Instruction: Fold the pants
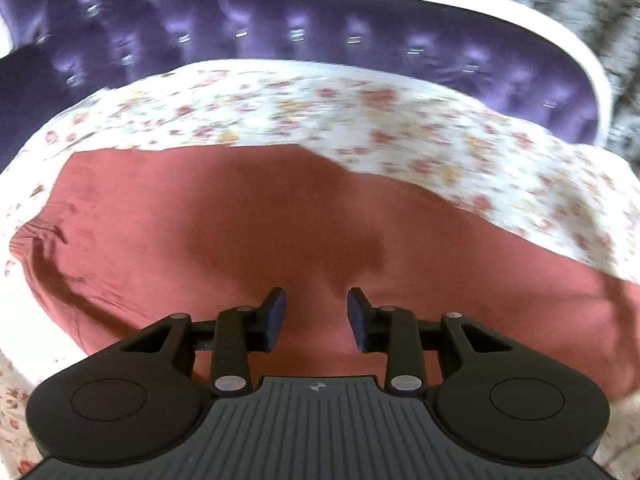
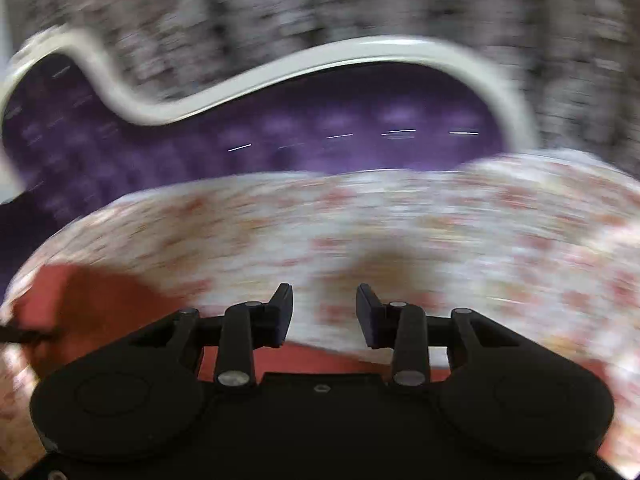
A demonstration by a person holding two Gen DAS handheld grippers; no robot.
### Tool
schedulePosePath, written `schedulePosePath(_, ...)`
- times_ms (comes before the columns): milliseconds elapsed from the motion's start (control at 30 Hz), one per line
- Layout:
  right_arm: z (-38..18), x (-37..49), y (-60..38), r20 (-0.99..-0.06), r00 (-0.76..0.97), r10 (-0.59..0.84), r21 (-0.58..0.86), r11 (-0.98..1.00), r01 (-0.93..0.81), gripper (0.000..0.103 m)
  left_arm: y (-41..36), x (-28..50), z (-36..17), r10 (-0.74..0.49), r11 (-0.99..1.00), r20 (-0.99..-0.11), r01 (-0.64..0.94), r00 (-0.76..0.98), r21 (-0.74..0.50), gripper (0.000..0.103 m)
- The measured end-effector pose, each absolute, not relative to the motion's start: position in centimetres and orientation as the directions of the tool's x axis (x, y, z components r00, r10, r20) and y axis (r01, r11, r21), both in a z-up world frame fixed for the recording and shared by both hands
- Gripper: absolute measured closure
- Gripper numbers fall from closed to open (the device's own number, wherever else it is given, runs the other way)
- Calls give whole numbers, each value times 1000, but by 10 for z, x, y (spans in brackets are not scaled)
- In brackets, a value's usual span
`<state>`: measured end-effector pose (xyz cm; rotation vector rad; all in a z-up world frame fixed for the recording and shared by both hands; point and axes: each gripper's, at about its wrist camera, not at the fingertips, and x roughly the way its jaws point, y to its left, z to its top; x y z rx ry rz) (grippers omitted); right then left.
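One pair of rust-red pants (image 1: 240,232) lies spread on a floral bedsheet (image 1: 360,128). Two tongs: the left tongs (image 1: 317,316) hover over the pants, jaws partly open, empty. The right tongs (image 2: 324,312) stand partly open and empty over the sheet, pants at eight o'clock. A purple tufted headboard (image 1: 280,28) stands at twelve o'clock.

Rust-red pants (image 1: 240,232) on white floral-print bedsheet (image 1: 320,112); purple tufted headboard (image 1: 200,28), white-framed.

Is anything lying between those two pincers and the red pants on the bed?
Nothing visible. The left gripper hangs open directly over the bare red pants. The right gripper is open above the floral sheet beside them.
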<state>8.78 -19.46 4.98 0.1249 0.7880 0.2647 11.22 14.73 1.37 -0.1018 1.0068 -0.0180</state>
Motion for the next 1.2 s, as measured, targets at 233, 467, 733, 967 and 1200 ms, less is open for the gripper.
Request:
schedulePosePath(233, 19, 157, -78, -690, 482, 540, 284, 814, -506, 52, 168, 104, -25, -81, 990, -858, -62, 507, -130, 69)
schedulePosePath(467, -28, 221, -31, -730, 326, 601, 367, 746, -555, 45, 171, 101, -24, -82, 992, -856, -37, 511, -117, 69)
schedulePosePath(733, -20, 207, -28, -652, 250, 716, 489, 649, -583, 94, 179, 107, -2, -66, 993, -836, -50, 544, -111, 69)
schedulePosePath(967, 11, 78, 10, -606, 516, 605, -45, 622, -782, 95, 207, 149, 33, 24, 972, -766, -194, 643, -133, 68)
schedulePosePath(1200, -34, 28, 42, -669, 517, 535, -216, 525, -823, 92, 209, 170, -16, 92, 967, -838, -248, 538, -54, 65)
